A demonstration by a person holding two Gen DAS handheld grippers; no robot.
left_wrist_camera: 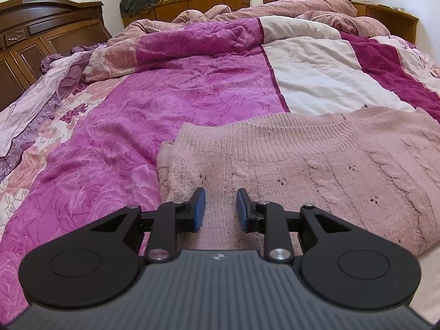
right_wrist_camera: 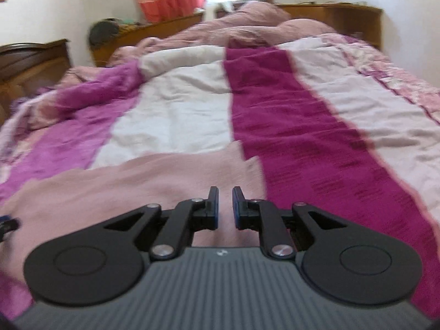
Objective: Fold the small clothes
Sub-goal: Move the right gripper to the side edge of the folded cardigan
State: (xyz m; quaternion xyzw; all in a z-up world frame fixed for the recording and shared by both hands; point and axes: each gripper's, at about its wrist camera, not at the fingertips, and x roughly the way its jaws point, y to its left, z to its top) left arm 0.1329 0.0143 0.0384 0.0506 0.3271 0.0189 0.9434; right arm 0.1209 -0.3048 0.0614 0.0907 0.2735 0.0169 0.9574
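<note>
A pale pink knitted sweater [left_wrist_camera: 316,165] lies flat on the bed, near its front edge. My left gripper [left_wrist_camera: 221,209] is open and empty, with its blue pads over the sweater's left part. In the right wrist view, which is blurred, the sweater [right_wrist_camera: 123,187] fills the lower left. My right gripper [right_wrist_camera: 225,206] is open by a narrow gap and empty, just over the sweater's right part near its right edge. I cannot tell whether either gripper touches the knit.
The bed carries a quilt [left_wrist_camera: 192,88] with magenta, white and dark red stripes. Crumpled pink bedding [left_wrist_camera: 288,8] is piled at the far end. A dark wooden headboard [left_wrist_camera: 35,33] stands at the left. A wooden ledge [right_wrist_camera: 330,13] and a window lie beyond.
</note>
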